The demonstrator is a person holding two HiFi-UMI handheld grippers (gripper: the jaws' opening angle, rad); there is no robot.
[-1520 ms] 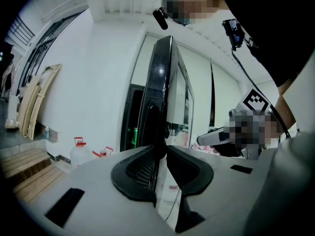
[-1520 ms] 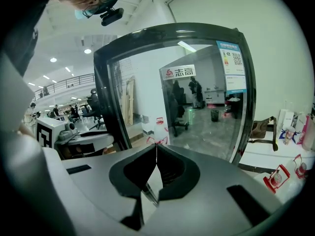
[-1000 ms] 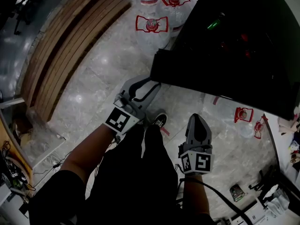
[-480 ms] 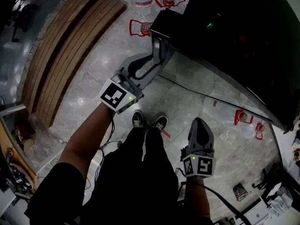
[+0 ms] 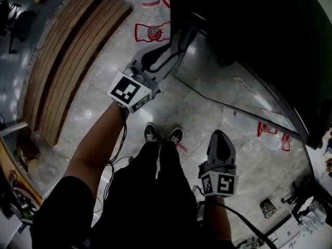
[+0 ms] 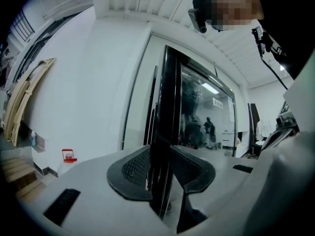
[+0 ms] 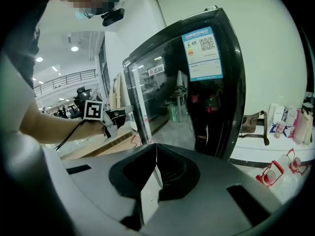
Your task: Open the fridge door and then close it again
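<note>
The fridge (image 5: 270, 25) is a tall black cabinet with a glass door (image 5: 233, 87), which stands swung open over the floor. In the head view my left gripper (image 5: 182, 35) reaches out level to the door's free edge. In the left gripper view the black door edge (image 6: 170, 107) runs upright between the pads of the left gripper (image 6: 160, 166), and both pads lie against it. Its jaws have just been opening a little, with the edge still between them. My right gripper (image 5: 220, 134) hangs low by my right leg. The right gripper (image 7: 156, 156) is shut on nothing and faces the door glass (image 7: 182, 92).
Water jugs with red handles (image 5: 151, 32) (image 5: 267, 129) stand on the marble floor beside and under the door. A wooden slatted bench (image 5: 67, 61) runs along the left. My shoes (image 5: 151, 133) stand just short of the door's swing. Cables and small items lie at lower right.
The glass door has swung outward from nearly shut to wide open. My left gripper moved up and away with the door edge. The right gripper stayed low at my side.
</note>
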